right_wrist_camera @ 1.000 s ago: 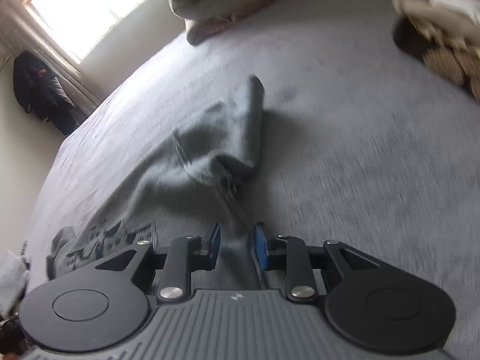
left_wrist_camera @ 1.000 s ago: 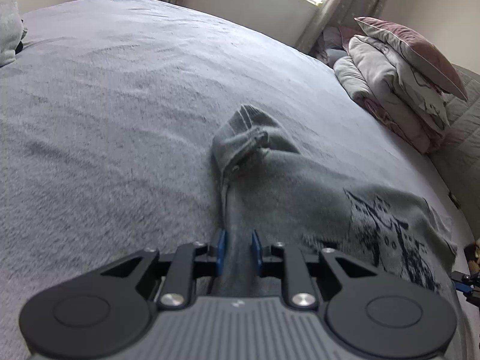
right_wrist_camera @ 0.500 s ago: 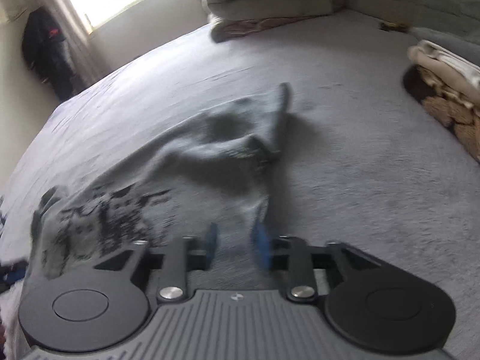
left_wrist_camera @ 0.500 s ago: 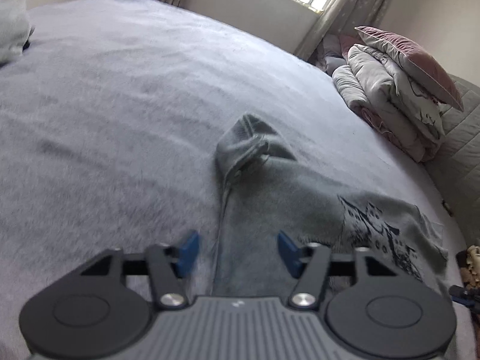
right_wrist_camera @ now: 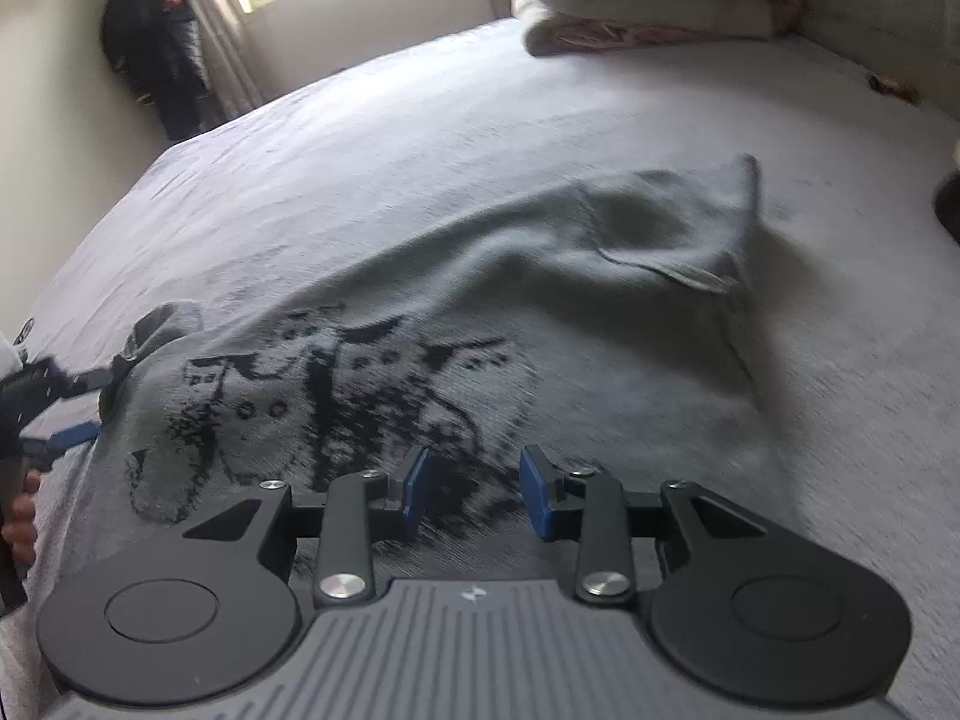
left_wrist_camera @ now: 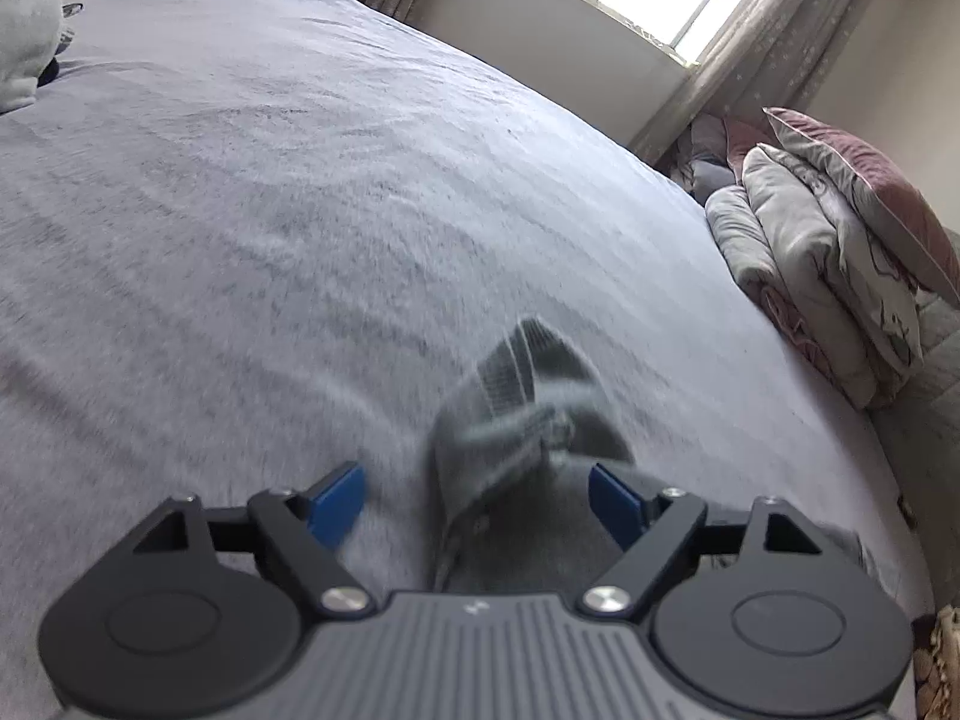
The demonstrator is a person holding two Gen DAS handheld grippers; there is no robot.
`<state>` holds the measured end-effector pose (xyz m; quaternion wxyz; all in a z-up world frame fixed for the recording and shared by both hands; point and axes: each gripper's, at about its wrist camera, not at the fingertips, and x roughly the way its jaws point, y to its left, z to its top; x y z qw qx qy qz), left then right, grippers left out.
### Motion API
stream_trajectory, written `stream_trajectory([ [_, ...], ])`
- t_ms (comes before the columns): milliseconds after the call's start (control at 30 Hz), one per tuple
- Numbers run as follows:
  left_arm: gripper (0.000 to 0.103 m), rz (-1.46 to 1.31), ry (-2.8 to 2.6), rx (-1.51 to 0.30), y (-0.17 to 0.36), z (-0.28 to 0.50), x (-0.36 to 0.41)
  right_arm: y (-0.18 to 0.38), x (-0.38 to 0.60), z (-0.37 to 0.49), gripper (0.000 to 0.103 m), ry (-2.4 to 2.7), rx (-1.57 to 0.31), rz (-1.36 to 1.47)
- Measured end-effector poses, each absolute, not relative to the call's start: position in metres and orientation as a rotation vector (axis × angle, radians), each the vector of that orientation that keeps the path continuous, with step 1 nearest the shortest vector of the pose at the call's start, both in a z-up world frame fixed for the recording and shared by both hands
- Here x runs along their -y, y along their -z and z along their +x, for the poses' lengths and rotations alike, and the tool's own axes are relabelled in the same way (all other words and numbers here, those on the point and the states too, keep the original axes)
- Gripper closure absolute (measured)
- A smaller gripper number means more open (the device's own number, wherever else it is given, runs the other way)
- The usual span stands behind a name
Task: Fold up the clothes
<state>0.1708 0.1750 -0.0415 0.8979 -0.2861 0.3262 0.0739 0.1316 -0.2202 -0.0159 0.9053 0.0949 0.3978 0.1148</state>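
The grey printed sweatshirt [right_wrist_camera: 456, 324] is laid flat on the bed [left_wrist_camera: 300, 192] with a sleeve [left_wrist_camera: 528, 396] folded in, further folds are judged to remain, while the left gripper [left_wrist_camera: 477, 495] is opening and the right gripper [right_wrist_camera: 474, 489] is parted, nothing being held.

Matt knit sweater [right_wrist_camera: 456, 300], fuzzy bedspread [right_wrist_camera: 840, 390]
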Motion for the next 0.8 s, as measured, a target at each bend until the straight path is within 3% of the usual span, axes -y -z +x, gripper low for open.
stream_trajectory([
  [333,0.019,-0.490,-0.081,-0.696,0.037,0.224,-0.181,0.024,0.184,0.142,0.065,-0.357,-0.819,0.058],
  [433,0.026,-0.491,-0.024,-0.743,0.039,0.240,-0.177,0.026,0.184,0.142,0.065,-0.360,-0.826,0.061],
  [467,0.037,-0.489,-0.021,-0.751,0.039,0.243,-0.175,0.025,0.184,0.142,0.065,-0.359,-0.826,0.065],
  [500,0.067,-0.484,-0.021,-0.757,0.040,0.244,-0.173,0.025,0.185,0.142,0.065,-0.357,-0.826,0.072],
  [533,0.086,-0.483,-0.027,-0.765,0.040,0.245,-0.172,0.025,0.186,0.141,0.065,-0.356,-0.826,0.077],
  [567,0.095,-0.489,-0.026,-0.765,0.039,0.245,-0.171,0.024,0.187,0.141,0.065,-0.353,-0.826,0.083],
  [800,0.095,-0.493,0.123,-0.581,-0.002,0.192,-0.146,0.016,0.195,0.134,0.065,-0.348,-0.812,0.126],
])
